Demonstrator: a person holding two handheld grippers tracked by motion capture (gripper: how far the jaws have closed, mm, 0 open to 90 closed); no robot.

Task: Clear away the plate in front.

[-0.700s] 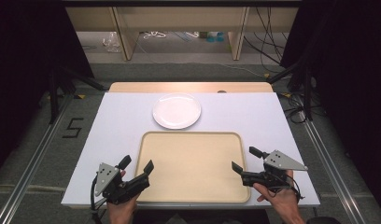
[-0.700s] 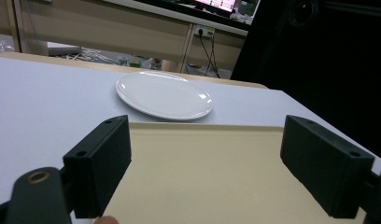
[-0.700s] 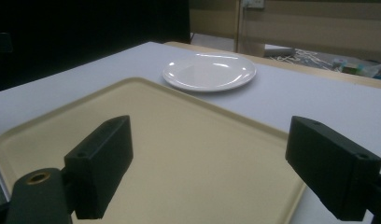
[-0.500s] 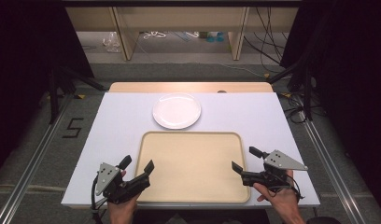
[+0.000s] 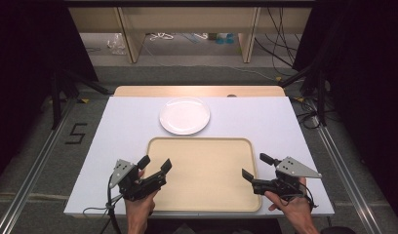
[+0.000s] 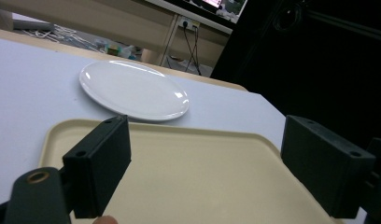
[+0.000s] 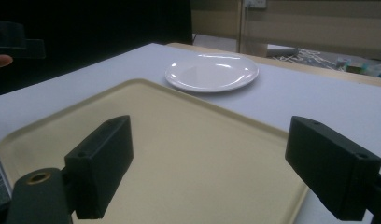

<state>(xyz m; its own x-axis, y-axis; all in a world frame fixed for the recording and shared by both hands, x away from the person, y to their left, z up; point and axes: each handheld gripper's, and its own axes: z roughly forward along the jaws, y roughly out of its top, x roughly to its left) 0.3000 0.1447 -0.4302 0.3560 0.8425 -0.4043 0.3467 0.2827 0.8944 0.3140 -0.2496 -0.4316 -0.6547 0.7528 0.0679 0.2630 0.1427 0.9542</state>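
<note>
Beige plastic forms the tray (image 5: pixel 202 170), on which nothing is carried; the white plate (image 5: pixel 184 115) beyond it is likewise bare. A "5" (image 5: pixel 75 133) is marked on the floor. Jaws of the left gripper (image 5: pixel 155 166) and right gripper (image 5: pixel 255 166) are held wide, gripping nothing.

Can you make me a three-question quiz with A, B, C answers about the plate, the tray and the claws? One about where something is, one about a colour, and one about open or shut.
1. Where is the plate?
A. on the tray
B. on the white table top, beyond the tray
C. held in a claw

2. What colour is the tray?
A. pale yellow-beige
B. bright red
C. dark blue

3. How is the left claw?
A. shut on the plate
C. shut on the tray's rim
B. open, with nothing between its jaws

Answers:
1. B, since the plate lies on the white table top past the tray's far edge.
2. A, as both claw views show a pale yellow-beige tray.
3. B, because the left gripper view shows its jaws wide apart, nothing between them.
</note>
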